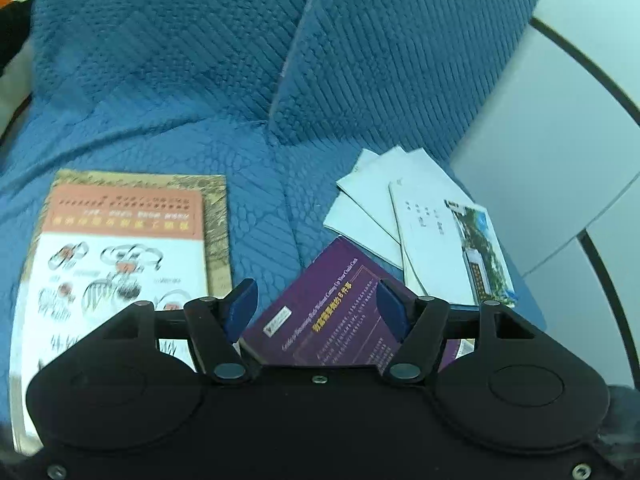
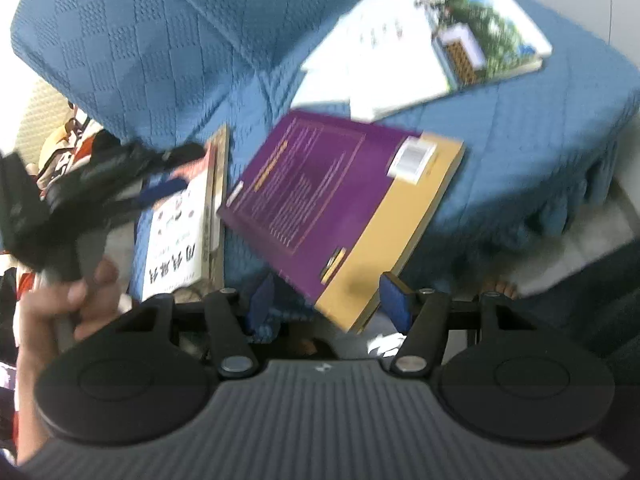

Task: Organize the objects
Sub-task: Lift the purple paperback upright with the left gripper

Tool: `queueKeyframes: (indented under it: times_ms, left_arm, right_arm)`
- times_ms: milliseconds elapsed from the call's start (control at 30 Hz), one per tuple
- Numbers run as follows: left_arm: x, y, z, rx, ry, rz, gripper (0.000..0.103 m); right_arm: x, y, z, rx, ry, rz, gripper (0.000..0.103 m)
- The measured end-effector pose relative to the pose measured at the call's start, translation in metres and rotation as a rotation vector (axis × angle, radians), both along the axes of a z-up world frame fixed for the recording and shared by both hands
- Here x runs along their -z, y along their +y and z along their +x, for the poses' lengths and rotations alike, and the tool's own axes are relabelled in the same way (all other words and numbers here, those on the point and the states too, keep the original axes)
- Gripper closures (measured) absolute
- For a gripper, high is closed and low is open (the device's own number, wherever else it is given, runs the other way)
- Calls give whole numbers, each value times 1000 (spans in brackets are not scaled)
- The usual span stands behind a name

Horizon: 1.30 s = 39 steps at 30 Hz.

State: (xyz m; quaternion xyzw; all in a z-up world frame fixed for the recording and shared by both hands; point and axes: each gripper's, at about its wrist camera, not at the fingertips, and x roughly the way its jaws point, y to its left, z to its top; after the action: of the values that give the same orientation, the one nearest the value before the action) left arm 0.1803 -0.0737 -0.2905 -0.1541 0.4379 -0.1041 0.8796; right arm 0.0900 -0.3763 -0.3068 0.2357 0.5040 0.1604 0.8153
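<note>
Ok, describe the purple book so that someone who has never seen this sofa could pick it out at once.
Start at the blue quilted sofa cover. On the seat, between the orange-and-white booklet and the fanned white booklets, lies the purple book, hanging over the seat's front edge. It alone has a dark purple cover, with a mustard-yellow band and a white barcode label.

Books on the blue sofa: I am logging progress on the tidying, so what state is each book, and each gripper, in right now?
Purple book: closed, back cover up, lying askew, one corner over the seat edge.
Illustrated book: closed, flat, on top of another book.
White books: closed, fanned in a loose overlapping pile.
Left gripper: open, above the purple book, pads clear of it.
Right gripper: open, the purple book's corner between its fingers, unpressed.
</note>
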Motion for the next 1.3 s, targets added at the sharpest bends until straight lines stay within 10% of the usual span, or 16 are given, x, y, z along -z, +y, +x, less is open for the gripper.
queueKeyframes:
  times_ms: [200, 667, 1300]
  left_arm:
    - [-1, 9, -30, -113, 36, -93, 37]
    - [33, -13, -81, -224, 265, -283, 38]
    - [79, -48, -98, -292, 357, -378, 41]
  right_arm:
    - [-10, -25, 16, 39, -89, -1, 21]
    - [2, -53, 65, 38, -137, -13, 23]
    - [35, -37, 104, -122, -72, -108, 61]
